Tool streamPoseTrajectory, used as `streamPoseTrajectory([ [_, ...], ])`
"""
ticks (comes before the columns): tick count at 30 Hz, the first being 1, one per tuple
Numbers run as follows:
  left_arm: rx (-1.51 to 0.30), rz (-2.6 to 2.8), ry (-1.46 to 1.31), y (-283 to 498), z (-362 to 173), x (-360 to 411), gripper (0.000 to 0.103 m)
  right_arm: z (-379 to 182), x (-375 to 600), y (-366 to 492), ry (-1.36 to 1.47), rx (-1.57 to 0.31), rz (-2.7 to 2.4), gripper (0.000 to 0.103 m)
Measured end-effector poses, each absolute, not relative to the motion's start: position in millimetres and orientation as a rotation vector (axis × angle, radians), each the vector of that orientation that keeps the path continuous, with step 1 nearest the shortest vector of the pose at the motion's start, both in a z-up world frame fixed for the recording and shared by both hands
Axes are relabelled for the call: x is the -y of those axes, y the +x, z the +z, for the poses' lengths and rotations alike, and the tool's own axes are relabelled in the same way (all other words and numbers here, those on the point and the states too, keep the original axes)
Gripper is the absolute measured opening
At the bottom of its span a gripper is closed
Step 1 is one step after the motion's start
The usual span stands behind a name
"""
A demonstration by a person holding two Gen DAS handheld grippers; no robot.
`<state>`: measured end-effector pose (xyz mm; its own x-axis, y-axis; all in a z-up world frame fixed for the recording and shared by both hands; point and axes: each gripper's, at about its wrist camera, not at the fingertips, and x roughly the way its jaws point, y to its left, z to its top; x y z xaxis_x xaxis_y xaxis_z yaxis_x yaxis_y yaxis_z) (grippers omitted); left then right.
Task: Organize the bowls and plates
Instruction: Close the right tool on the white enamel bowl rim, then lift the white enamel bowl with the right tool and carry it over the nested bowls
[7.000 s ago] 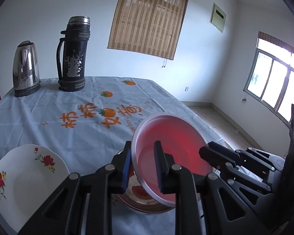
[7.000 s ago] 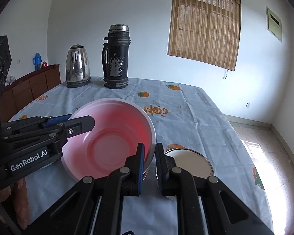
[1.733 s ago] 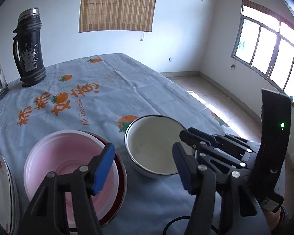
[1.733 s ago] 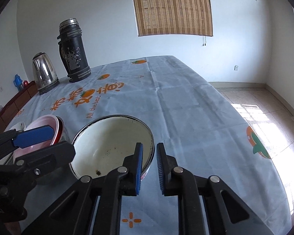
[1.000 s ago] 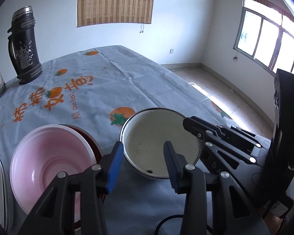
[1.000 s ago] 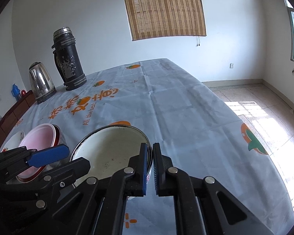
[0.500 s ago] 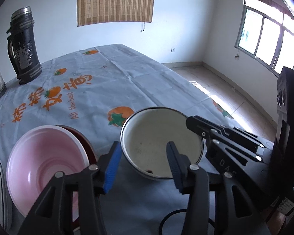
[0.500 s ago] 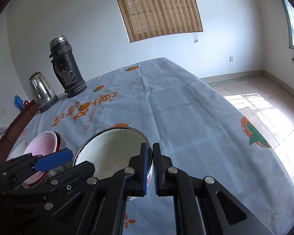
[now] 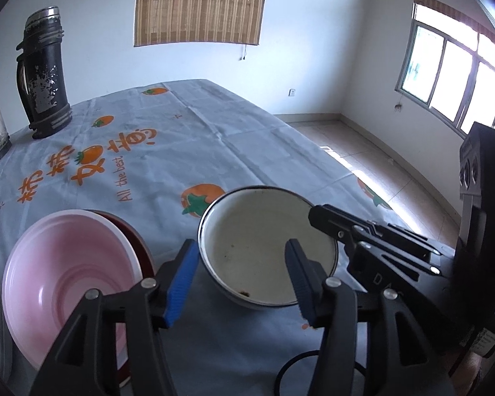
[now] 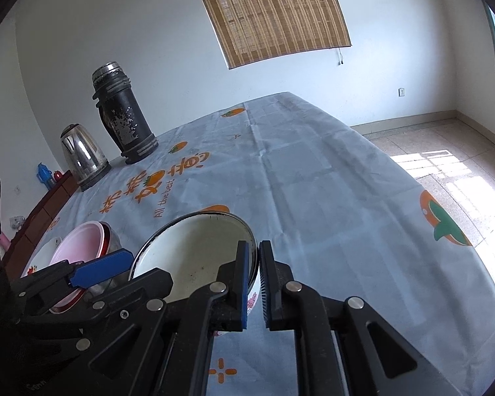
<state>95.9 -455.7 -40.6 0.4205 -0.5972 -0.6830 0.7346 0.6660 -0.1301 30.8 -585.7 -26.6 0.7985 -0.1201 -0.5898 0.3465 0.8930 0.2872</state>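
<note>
A white enamel bowl (image 9: 267,244) with a dark rim sits a little tilted near the table's front edge. My right gripper (image 10: 254,277) is shut on its right rim, one pad inside and one outside; it also shows in the left wrist view (image 9: 330,227). My left gripper (image 9: 241,280) straddles the bowl's near side. Its jaws are opening and the blue pads (image 9: 181,277) do not press on the bowl. Left of it a pink bowl (image 9: 69,270) lies nested in a red bowl (image 9: 142,250). A white flowered plate (image 10: 39,257) lies further left.
A black thermos (image 9: 44,79) and a steel kettle (image 10: 82,155) stand at the far left of the blue printed tablecloth (image 9: 214,138). The table's right edge drops to a tiled floor (image 9: 379,151). A dark wooden cabinet (image 10: 39,211) stands beyond the table's left side.
My left gripper's jaws have spread wider around the enamel bowl. The right gripper has rolled slightly and stays shut on the bowl's rim.
</note>
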Motion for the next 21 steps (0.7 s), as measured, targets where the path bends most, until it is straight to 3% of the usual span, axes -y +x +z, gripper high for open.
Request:
streamPoseTrajectory([
  [8, -0.800, -0.921, 0.104, 98, -43, 453, 0.054, -23, 593, 18, 0.429, -0.543, -0.297, 0.008],
  [21, -0.770, -0.884, 0.184, 89, -45, 458, 0.054, -28, 596, 23, 0.448, -0.574, -0.284, 0.008],
])
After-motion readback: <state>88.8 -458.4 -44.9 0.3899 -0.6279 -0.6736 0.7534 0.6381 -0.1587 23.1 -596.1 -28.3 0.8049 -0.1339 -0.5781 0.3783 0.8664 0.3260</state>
